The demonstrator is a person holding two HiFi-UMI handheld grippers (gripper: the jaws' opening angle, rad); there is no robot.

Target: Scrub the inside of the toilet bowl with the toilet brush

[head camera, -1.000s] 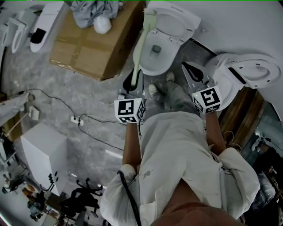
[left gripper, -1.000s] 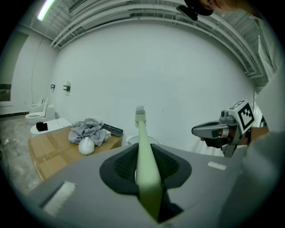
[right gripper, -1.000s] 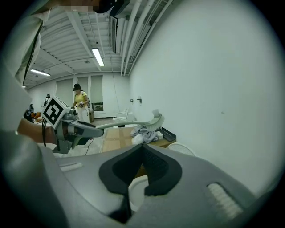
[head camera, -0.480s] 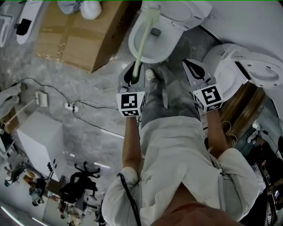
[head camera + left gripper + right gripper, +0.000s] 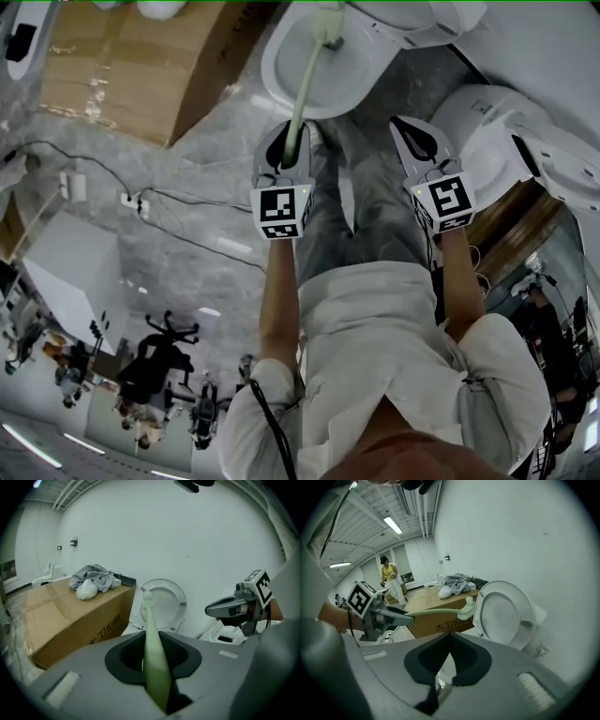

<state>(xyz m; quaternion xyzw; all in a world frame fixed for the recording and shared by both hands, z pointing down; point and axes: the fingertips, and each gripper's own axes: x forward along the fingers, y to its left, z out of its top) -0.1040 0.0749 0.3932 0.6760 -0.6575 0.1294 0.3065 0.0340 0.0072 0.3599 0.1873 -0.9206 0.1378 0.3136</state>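
Observation:
My left gripper (image 5: 284, 155) is shut on the pale green handle of the toilet brush (image 5: 305, 84). The brush points forward, with its head (image 5: 329, 21) over the white toilet bowl (image 5: 281, 70). In the left gripper view the handle (image 5: 153, 644) runs up between the jaws toward the raised lid (image 5: 164, 603). The right gripper view shows the brush head (image 5: 468, 609) in the air just in front of that lid (image 5: 506, 613). My right gripper (image 5: 419, 148) hovers to the right of the bowl, shut with nothing in it.
A second white toilet (image 5: 506, 141) stands close on the right. A big cardboard box (image 5: 122, 66) with grey cloths (image 5: 93, 579) on top sits left of the bowl. Cables (image 5: 159, 202) lie on the floor at left. The person's feet stand just before the bowl.
The person has moved closer to the toilet. Both grippers have gone forward, and the brush head has shifted from the bowl's left rim to over its inside.

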